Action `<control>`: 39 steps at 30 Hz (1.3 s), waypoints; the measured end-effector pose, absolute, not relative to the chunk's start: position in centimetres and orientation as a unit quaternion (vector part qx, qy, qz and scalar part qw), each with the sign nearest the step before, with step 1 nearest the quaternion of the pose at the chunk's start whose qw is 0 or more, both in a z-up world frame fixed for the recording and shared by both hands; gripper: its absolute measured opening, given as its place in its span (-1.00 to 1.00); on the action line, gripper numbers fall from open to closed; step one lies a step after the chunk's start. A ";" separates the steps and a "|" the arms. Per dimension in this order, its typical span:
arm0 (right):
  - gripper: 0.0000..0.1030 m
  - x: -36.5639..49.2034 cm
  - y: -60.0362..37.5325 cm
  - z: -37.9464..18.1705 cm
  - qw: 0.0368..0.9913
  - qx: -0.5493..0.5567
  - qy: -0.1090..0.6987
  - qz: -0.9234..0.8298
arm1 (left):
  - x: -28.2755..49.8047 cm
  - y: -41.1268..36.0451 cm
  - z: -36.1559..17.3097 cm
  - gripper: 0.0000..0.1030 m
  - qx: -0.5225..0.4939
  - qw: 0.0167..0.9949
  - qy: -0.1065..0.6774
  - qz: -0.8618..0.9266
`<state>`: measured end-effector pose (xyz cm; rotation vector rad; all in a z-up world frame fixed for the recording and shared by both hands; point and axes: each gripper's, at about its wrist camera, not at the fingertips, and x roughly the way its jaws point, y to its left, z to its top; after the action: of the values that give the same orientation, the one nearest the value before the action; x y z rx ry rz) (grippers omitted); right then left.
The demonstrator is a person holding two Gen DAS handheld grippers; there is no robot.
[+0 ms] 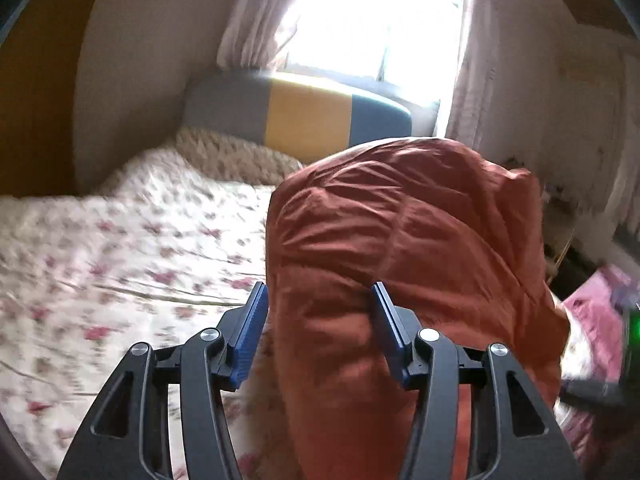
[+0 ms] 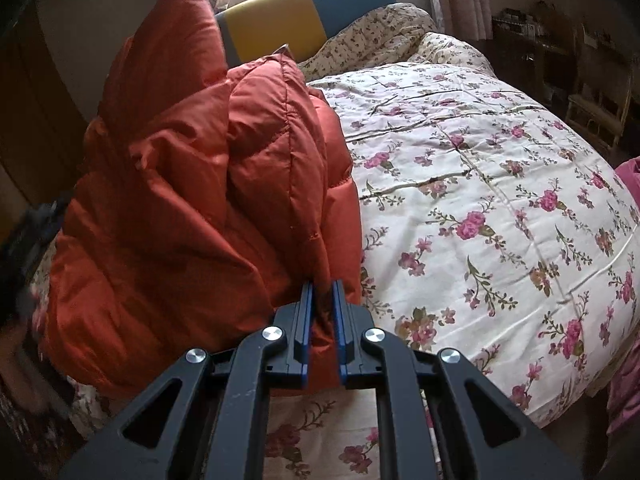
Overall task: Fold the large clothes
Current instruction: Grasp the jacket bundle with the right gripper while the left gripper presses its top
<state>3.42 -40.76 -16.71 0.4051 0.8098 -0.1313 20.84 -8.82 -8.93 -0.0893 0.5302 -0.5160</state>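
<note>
A large rust-orange puffer jacket [image 1: 404,240] hangs lifted above the bed, bunched and quilted. My left gripper [image 1: 320,292] is open, its blue fingers wide apart, with jacket fabric lying between and in front of them. In the right wrist view the same jacket [image 2: 192,184] rises at the left over the bed. My right gripper [image 2: 322,286] is shut on a fold of the jacket's edge, holding it up.
A bed with a floral quilt [image 2: 480,184] fills the scene, also in the left wrist view [image 1: 120,260]. A yellow and blue headboard [image 1: 308,112] stands under a bright window [image 1: 380,20]. Pink fabric [image 1: 592,320] lies at the right. Wooden furniture [image 2: 592,112] stands far right.
</note>
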 end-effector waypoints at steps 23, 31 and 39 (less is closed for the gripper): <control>-0.85 13.3 -39.8 -5.7 0.944 0.125 0.306 -0.024 | 24.5 -16.9 -7.2 0.02 0.057 0.910 0.313 -0.265; -0.92 17.4 -40.8 -9.4 0.928 0.106 0.354 -0.057 | 26.1 -18.9 -7.3 0.02 0.074 0.901 0.332 -0.269; -0.94 17.4 -43.4 -13.4 0.916 0.157 0.364 -0.069 | 26.1 -20.6 -9.1 0.11 0.090 0.895 0.330 -0.286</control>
<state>17.42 -43.39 -13.36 0.3222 0.7482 -0.1418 26.12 -20.64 -9.05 0.1869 0.6840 -0.5931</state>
